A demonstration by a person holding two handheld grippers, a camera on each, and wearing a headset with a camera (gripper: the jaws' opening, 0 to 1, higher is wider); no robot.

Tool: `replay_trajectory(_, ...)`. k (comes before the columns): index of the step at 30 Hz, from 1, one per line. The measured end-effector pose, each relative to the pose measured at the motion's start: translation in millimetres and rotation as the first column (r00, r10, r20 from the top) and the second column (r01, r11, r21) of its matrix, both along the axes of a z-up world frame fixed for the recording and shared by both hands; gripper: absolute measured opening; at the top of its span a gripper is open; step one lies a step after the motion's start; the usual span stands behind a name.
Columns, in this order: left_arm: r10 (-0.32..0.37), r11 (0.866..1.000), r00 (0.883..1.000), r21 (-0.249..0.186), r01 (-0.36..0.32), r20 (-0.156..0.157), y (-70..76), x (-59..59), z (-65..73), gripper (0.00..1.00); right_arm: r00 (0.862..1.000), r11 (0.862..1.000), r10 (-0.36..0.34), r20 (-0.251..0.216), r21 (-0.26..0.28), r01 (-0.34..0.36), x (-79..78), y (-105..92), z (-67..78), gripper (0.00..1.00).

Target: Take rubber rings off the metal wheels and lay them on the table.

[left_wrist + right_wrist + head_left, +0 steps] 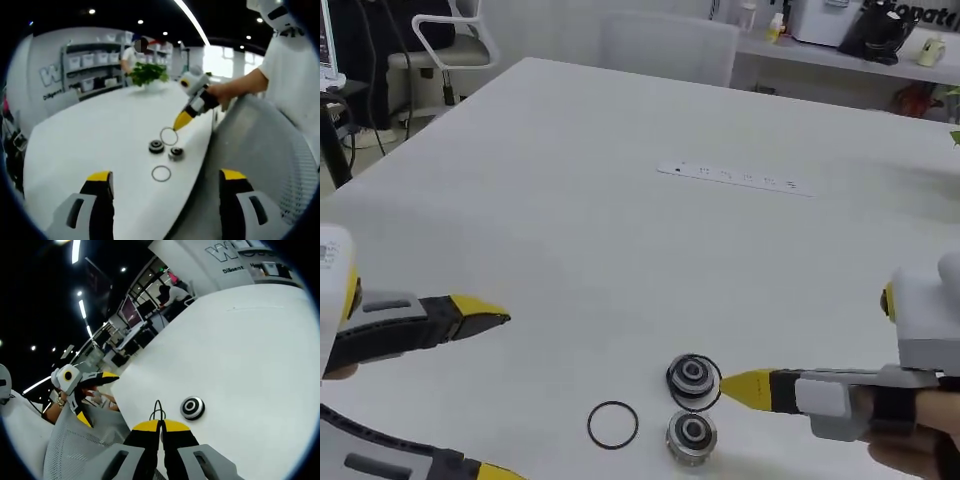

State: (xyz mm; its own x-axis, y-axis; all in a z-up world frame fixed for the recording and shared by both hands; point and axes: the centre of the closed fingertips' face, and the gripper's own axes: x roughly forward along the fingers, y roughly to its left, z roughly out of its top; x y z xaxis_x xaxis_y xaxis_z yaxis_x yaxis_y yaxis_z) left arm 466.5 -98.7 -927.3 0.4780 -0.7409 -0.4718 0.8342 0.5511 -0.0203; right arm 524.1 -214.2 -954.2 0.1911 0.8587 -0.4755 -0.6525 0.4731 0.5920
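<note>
In the right gripper view the right gripper (160, 426) rises from the bottom centre with its two yellow tips pressed together. They pinch a thin black rubber ring (156, 408), which stands up just above them. To the right of the tips a metal wheel (192, 407) lies flat on the white table (240, 340).

In the head view that gripper comes in from the lower right, with its tip by the upper of two wheels at the bottom centre. The held ring overlaps that wheel, and whether the two touch cannot be told. The second wheel (691, 436) sits just below, near the bottom edge. A loose ring (590, 424) lies flat on the table left of the second wheel, apart from it.

The left gripper (166, 175) has its fingers spread wide and holds nothing; in the head view it sits at the lower left, well apart from the wheels. In the left gripper view the held ring shows as an open loop at the right gripper's tip, just beside the two wheels at mid-frame. A white power strip (735, 178) lies across the upper middle of the head view
</note>
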Motion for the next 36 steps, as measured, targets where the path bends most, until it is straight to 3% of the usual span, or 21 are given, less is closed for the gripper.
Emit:
replay_trajectory(18,0.020,1.000,1.000,0.010,-0.020,0.011,3.2,3.4,-1.2,0.90,1.000,0.999,-0.017,0.012,0.042,0.017,3.2,9.0,13.6,0.00)
replay_trajectory(25,0.010,1.000,1.000,-0.001,-0.010,0.016,1.4,2.2,0.8,0.88,0.999,0.999,0.031,0.009,0.037,-0.032,-6.5,20.7,15.3,0.00)
replay_trajectory(36,-0.007,1.000,1.000,0.015,0.007,0.005,0.1,-0.4,-2.8,0.89,0.995,0.996,0.086,0.041,0.022,-0.087,-4.1,45.3,23.1,0.00)
